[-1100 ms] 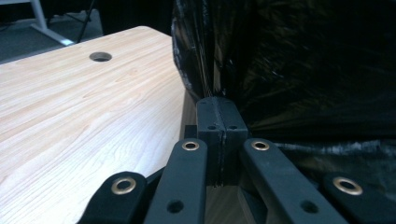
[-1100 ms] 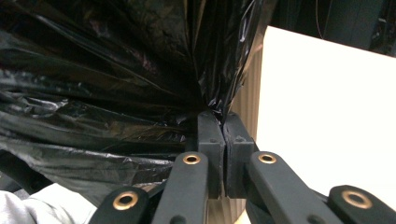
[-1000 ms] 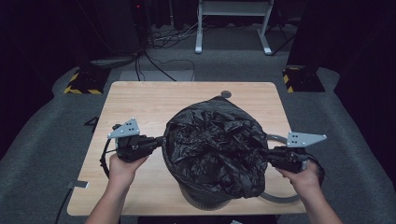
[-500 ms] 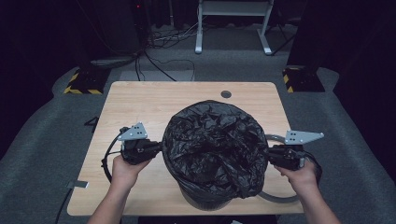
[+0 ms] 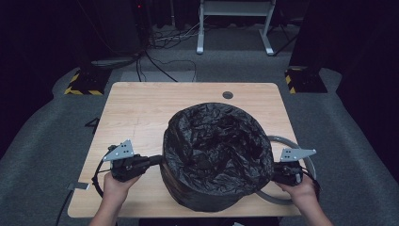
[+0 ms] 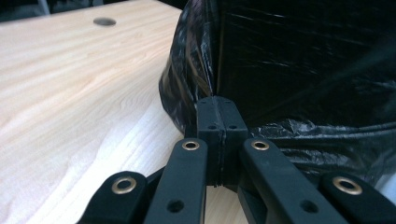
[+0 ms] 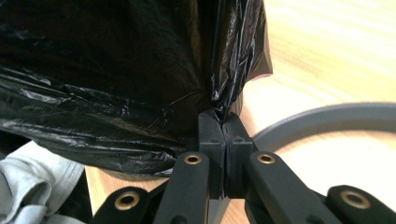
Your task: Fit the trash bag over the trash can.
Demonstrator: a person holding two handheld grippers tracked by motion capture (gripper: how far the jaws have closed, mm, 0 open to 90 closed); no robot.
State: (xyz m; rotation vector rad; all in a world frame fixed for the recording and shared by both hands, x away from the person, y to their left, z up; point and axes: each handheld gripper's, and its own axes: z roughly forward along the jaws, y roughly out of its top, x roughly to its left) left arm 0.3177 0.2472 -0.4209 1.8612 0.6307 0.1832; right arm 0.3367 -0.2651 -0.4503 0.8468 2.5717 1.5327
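The black bin liner (image 5: 219, 150) is sitting over a round bin at the near middle of the wooden surface (image 5: 136, 113), its edge folded down the outside. The left gripper (image 5: 157, 160) and the right gripper (image 5: 276, 170) are each pinching a fold of that plastic on opposite sides, jaws pressed together on it. Pulling both sides down evenly should be keeping the film taut without tearing; the bin's rim is hidden, so probably it is already covered. A grey ring (image 5: 301, 146) is lying near the right hand.
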